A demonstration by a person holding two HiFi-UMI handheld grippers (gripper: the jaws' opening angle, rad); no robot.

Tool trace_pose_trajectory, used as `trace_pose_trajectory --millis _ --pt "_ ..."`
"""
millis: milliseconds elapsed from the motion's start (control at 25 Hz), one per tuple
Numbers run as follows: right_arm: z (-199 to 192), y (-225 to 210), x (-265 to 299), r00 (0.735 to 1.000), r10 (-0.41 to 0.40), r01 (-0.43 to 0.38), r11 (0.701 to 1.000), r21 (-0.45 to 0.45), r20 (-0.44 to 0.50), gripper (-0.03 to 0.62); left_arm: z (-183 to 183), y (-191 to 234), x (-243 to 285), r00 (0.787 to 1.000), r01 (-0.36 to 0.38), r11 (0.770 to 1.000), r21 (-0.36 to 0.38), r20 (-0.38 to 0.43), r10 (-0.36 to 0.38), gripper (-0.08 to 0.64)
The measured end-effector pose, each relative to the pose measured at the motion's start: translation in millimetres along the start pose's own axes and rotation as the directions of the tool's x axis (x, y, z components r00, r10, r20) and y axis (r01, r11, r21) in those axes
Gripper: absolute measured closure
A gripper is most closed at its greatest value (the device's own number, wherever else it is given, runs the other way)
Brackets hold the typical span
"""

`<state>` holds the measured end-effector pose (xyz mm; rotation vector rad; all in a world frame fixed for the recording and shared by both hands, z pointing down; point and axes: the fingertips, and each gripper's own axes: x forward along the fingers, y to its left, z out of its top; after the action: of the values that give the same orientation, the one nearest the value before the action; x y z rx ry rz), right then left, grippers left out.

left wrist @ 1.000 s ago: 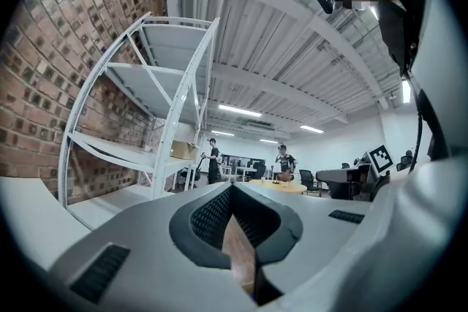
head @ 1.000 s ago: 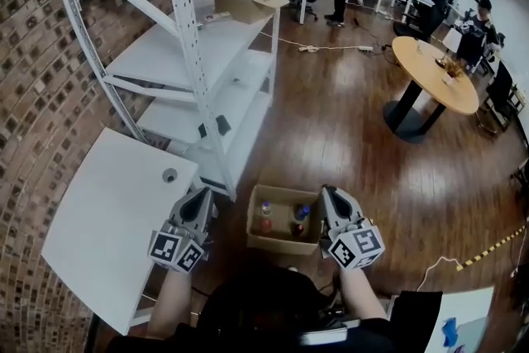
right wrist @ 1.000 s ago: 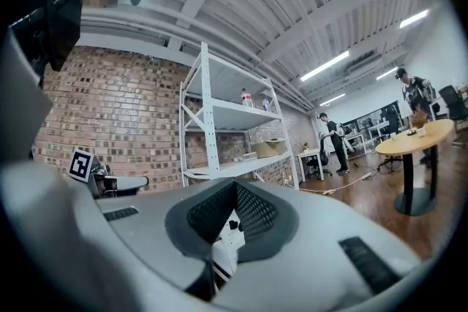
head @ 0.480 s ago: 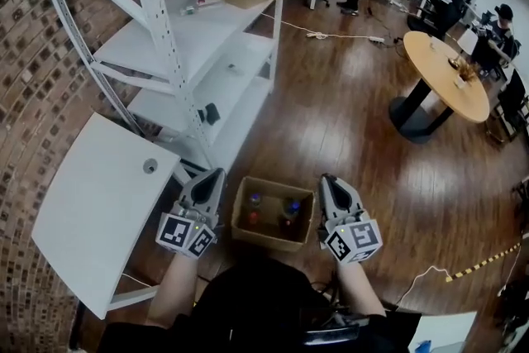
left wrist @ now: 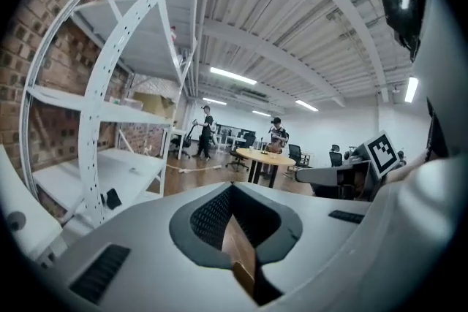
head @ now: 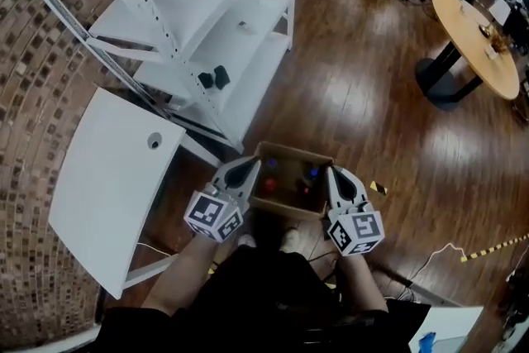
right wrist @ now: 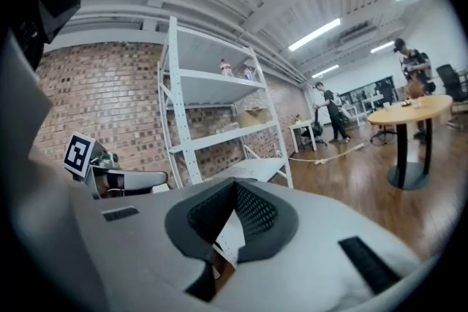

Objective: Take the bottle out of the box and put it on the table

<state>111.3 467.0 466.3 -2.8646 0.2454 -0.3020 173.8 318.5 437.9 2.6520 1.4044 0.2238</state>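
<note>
you close in on the cardboard box [head: 293,150] on the wooden floor [head: 388,120]. a second ago it lay farther out ahead of you in the head view; now it sits right below you, and both hands have sunk toward it. the left gripper [head: 248,168] noses over the box's left rim and the right gripper [head: 335,174] over its right rim. whether either one touches the cardboard cannot be told.

the left gripper's jaws are clenched on nothing, with only a brown sliver showing through the slit behind the tips. the right gripper's jaws are likewise pressed together and empty.

the bottles have not left the box. a red-capped bottle [head: 271,166] stands toward the box's left side and a blue-capped bottle [head: 312,174] toward its right, caps up, between the two grippers. the white table [head: 107,194] lies near the box, off its left side, nearer to it in the head view than a second ago.

the approach looks all but finished, yet the task proper has not begun, since no bottle is gripped. one gripper probably has to open and tip down into the box before anything comes out. from there the carry to the table, just left of the box, should be short.
</note>
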Motion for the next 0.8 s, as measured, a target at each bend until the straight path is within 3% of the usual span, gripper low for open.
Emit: trace_pose_trajectory --millis 200,360,640,800 --pt "-63 -5 6 0.989 -0.067 0.076 0.995 0.065 -0.133 0.588 -52 21 -1 0.994 -0.004 0.995 -0.097 -0.108 -0.006 0.563" --pt "-104 -11 19 0.976 -0.082 0.097 0.993 0.067 -0.203 0.588 -96 31 8 0.98 0.016 0.994 -0.11 -0.197 -0.038 0.565" --pt "-172 2 54 0.943 -0.06 0.078 0.996 0.042 -0.328 0.588 -152 56 18 0.956 0.018 0.99 -0.14 -0.286 -0.058 0.564" --pt "-205 11 77 0.923 -0.028 0.027 1.0 -0.008 -0.384 0.588 -185 69 17 0.941 0.016 0.987 -0.159 -0.332 -0.068 0.563"
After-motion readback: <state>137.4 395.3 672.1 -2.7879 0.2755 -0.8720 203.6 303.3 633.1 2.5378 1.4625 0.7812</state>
